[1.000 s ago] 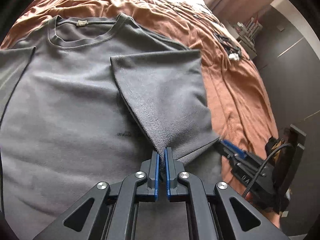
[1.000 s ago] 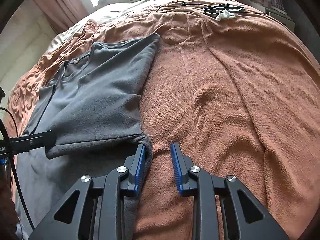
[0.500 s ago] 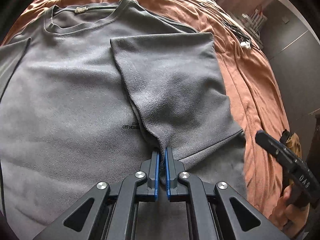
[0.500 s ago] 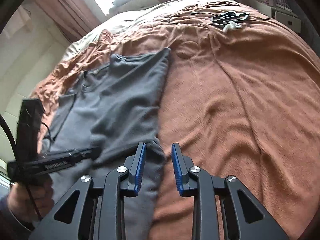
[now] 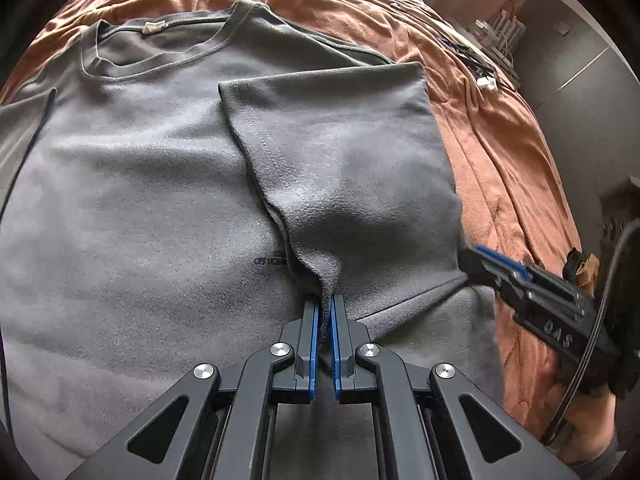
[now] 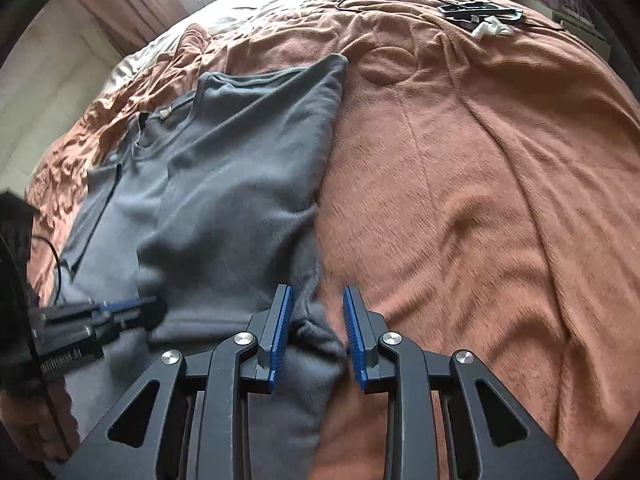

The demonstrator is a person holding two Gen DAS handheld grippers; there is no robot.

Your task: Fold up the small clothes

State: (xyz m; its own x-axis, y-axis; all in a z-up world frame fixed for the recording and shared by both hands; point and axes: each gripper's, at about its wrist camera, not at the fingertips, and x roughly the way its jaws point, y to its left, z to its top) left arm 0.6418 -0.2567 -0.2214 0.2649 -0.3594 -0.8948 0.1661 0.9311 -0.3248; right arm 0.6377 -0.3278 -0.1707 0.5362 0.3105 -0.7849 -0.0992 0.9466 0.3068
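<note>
Left wrist view shows the left gripper (image 5: 325,314) pinching the sleeve (image 5: 344,168) folded over the t-shirt (image 5: 132,200), so next it should let go while the spread right gripper (image 6: 317,320) takes the side edge at 6 o'clock.

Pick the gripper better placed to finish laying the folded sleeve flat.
Left. The left gripper is shut on the sleeve tip; the right gripper is open at the shirt edge, holding nothing.

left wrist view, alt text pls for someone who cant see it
The left gripper is shut on a pinch of a grey t-shirt spread on a rust-brown blanket, with the shirt's sleeve folded in over its front. The right gripper reaches in at the shirt's right edge.
</note>
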